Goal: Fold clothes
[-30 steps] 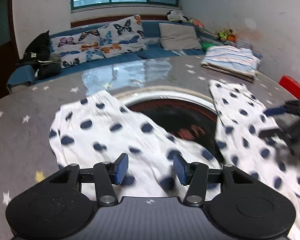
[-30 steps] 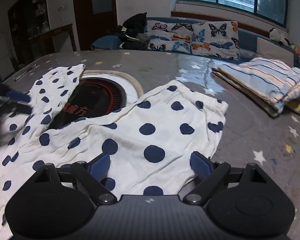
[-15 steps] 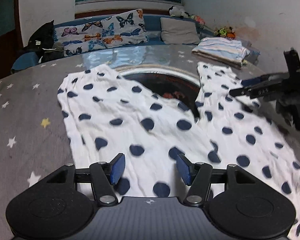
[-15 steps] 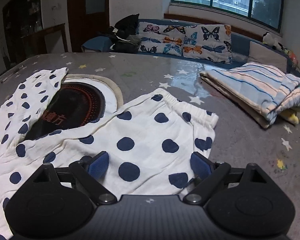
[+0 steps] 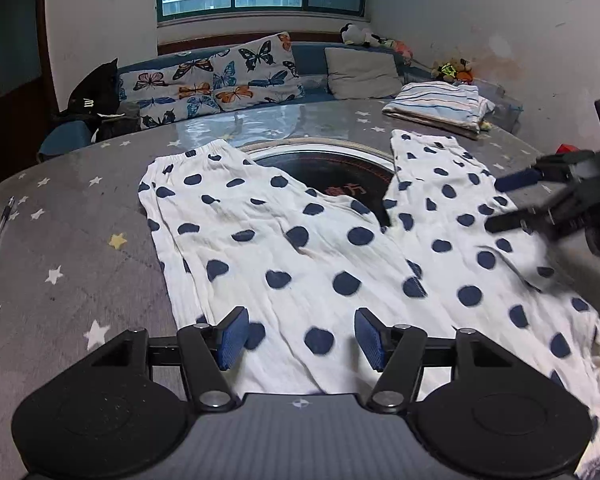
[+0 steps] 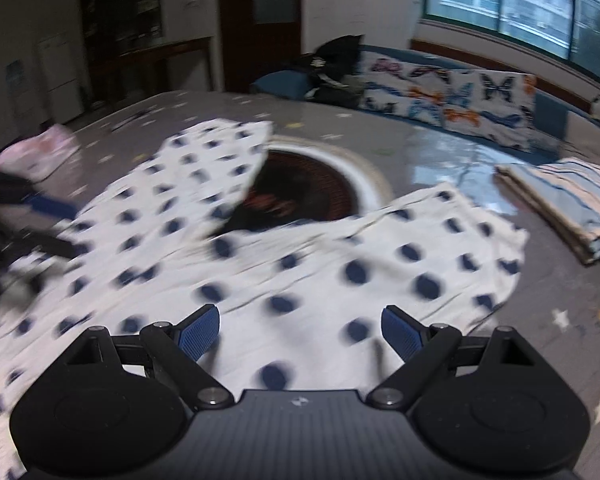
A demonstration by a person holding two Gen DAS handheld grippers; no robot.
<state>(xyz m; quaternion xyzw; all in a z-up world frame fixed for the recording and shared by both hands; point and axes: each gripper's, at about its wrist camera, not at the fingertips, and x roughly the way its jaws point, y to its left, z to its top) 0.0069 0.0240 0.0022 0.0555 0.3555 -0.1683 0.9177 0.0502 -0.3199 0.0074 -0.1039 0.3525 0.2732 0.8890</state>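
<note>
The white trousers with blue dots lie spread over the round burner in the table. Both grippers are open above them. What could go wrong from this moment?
1. The polka-dot trousers partly cover the round burner set in the table; if it is warm, the cloth may suffer.
2. Both the left gripper and the right gripper are open over thin, wrinkled cloth; a pinch may catch only one layer, so the fold goes crooked.
3. A dragged leg may sweep the folded striped garment nearby.
</note>
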